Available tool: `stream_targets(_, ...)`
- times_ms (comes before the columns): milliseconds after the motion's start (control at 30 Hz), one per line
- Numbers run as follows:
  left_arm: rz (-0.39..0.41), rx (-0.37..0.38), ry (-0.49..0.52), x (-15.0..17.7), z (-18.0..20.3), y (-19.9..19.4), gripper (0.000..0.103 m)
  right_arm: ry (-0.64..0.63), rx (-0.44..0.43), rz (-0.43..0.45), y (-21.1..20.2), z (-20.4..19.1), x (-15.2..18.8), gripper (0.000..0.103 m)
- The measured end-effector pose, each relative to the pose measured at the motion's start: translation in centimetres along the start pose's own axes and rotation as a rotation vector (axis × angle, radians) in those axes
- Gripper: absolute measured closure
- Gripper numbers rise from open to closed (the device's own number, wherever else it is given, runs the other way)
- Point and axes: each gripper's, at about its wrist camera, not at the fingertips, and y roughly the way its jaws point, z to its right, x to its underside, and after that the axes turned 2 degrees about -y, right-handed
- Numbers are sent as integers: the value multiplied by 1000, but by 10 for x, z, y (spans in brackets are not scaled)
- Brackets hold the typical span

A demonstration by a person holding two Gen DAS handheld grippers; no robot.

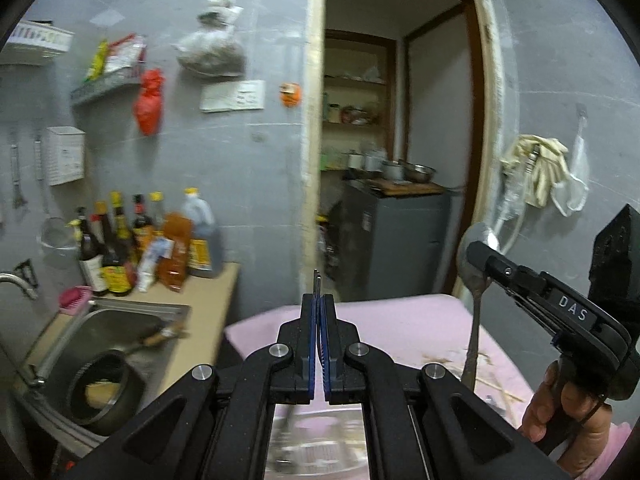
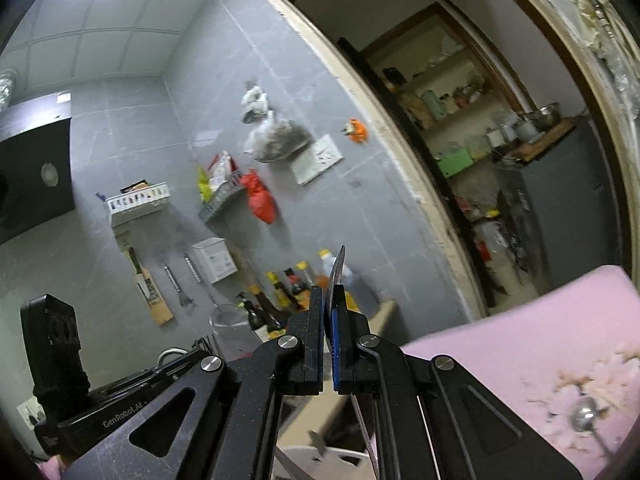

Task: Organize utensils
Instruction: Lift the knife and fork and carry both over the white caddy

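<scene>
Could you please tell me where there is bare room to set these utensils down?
The pink cloth is bare across its far half, toward the doorway. Its near right part, by the spoon in the right gripper, has scattered bits. The counter is free between sink and bottles; its back corner is crowded.

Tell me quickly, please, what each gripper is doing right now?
Left gripper: shut on a thin metal utensil, only its tip showing.
Right gripper: shut on a spoon, bowl up, handle hanging down.
</scene>
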Motion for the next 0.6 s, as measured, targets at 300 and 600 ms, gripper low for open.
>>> stream_targets(300,5,-124,4,11,-63,13,101,8,42,8,38,-4,39,100)
stream_targets(600,-26,-134,48,37,-67,38,100,42,122,-68,51,18,72,99)
